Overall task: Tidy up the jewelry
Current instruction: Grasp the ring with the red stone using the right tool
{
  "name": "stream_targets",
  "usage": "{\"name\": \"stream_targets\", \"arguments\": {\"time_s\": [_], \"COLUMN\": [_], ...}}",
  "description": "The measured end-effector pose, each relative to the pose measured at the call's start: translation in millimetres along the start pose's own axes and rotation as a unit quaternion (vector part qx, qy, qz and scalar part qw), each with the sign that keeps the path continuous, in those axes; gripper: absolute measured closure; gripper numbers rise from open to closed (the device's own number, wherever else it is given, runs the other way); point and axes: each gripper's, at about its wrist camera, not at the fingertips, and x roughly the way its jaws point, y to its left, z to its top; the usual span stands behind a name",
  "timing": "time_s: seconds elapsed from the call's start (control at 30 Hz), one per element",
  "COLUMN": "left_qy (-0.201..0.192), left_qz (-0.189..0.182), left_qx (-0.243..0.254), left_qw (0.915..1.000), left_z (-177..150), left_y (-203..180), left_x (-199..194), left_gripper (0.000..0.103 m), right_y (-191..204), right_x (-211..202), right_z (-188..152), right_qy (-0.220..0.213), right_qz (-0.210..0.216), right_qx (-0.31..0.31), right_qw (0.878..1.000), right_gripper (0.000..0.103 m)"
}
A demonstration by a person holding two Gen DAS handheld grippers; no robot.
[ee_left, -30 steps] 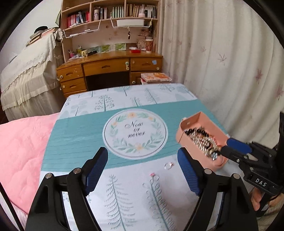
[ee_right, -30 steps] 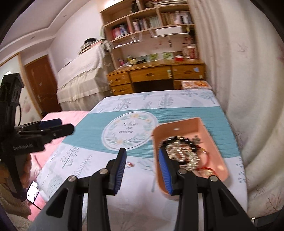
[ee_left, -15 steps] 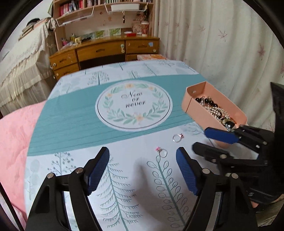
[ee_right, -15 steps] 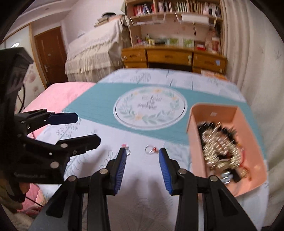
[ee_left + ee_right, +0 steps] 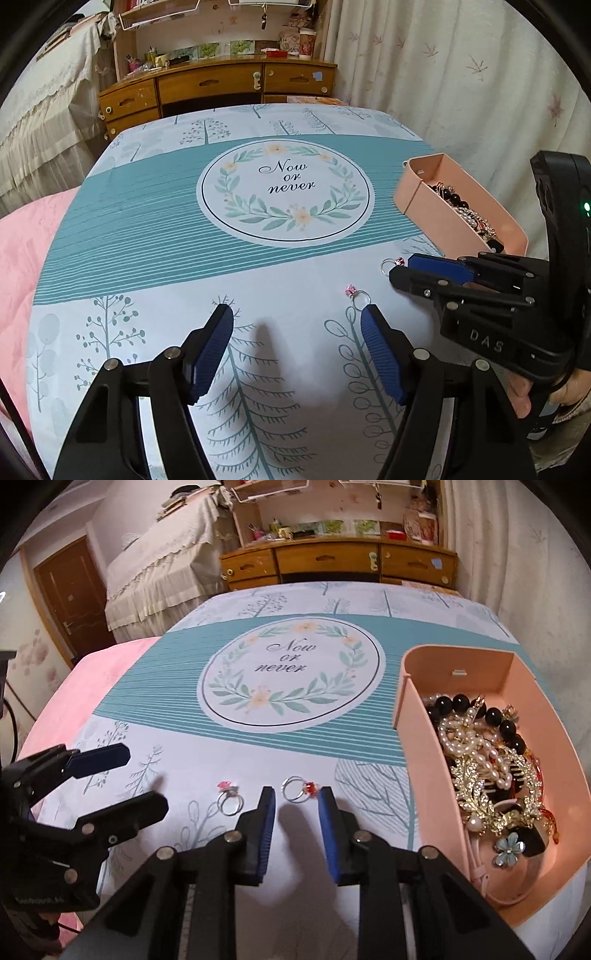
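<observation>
The room has soft, even indoor light, a little warm, and nothing looks overexposed. On the pale tablecloth (image 5: 155, 258) a faint grey shadow lies between the fingers of the left hand-held gripper (image 5: 297, 317) in the lower middle of the frame; a similar dull shadow sits under the right hand-held gripper (image 5: 297, 794). Both views are strong fisheye: the corners are black, and the curtain (image 5: 461, 74) at the right bends. The centre is sharp; the far desk (image 5: 332, 559) is slightly soft.
</observation>
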Motion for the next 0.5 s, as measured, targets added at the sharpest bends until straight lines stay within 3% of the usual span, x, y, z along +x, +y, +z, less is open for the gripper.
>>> {"name": "stream_targets", "arguments": {"time_s": [0.17,0.3,0.43,0.5], "left_qy": [0.004,0.009,0.013,0.016], "left_qz": [-0.009,-0.014,-0.017,-0.018], "left_qx": [0.009,0.015,0.021,0.024], "left_qw": [0.9999,0.9997,0.9996,0.9994], "left_z": [0,0,3,6], "left_y": [-3,-6,-9,-11], "left_x": [6,12,16,21], "left_gripper": [0.033,0.033,0.037,0.039], "right_y": [1,10,11,6], "right_x": [6,10,11,10], "right_z": [7,10,10,10], "right_qy": [0.010,0.011,0.009,0.010], "right_qz": [-0.008,-0.038,-0.042,-0.034], "right_qx": [0.003,-0.024,-0.031,-0.023], "right_qw": [1.000,0.999,0.999,0.999], "right_gripper": [0.079,0.079,0.093,0.094]}}
